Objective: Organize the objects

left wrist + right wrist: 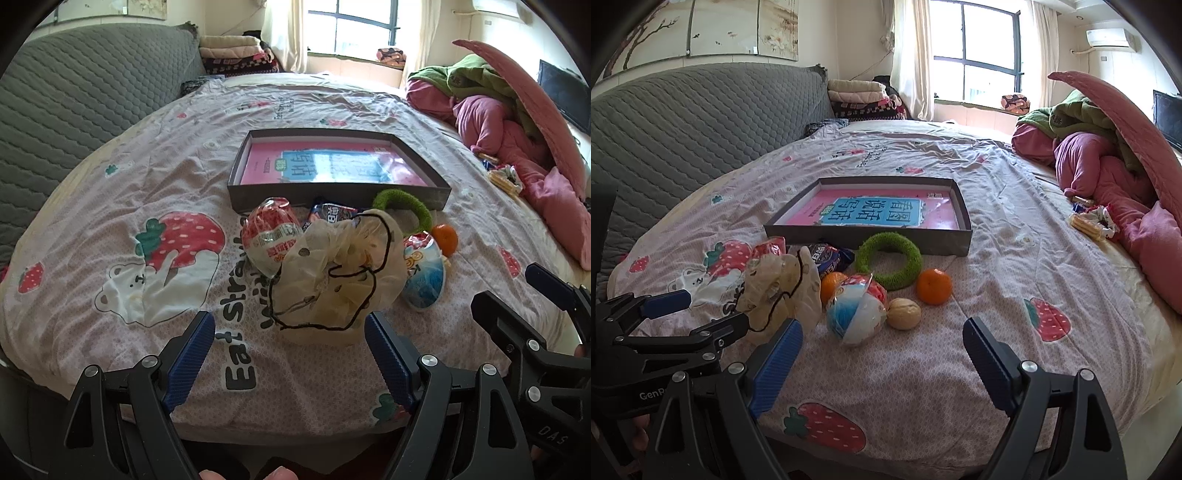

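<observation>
Here the job looks barely begun: the loose things lie in a clump on the strawberry-print bedsheet (997, 236) just in front of the shallow grey box (964, 218), and nothing from the clump is in it yet. Only a pink-and-blue book (875, 212) lies flat on the box floor.

The left gripper (290, 338) hangs with its jaws spread wide and empty, its blue ribbed pads either side of the crumpled translucent plastic bag (332, 273) with a black cord looped over it. The right gripper (882, 341) is likewise wide apart and holds nothing, pointed at the round blue-and-white packet (855, 317) and the walnut (904, 313).

My judgement is that the bag is the left claw's first pick. It is limp and slippery, so close on a bunched fold near its top rather than on the thin skin, and watch that the cord does not drag the red-and-white snack packet (271, 230) touching it. Lift straight, then carry over the low box wall.

For the right side, the walnut is hard, ridged and small; the mandarin (933, 286) is smooth and will roll on the soft sheet, so centre the pads across its widest part. The fuzzy green ring (889, 264) lies flat just beside the box; pinch across one side of its band. A dark crinkly wrapper (829, 258) and a second mandarin (833, 284) sit half hidden behind.
</observation>
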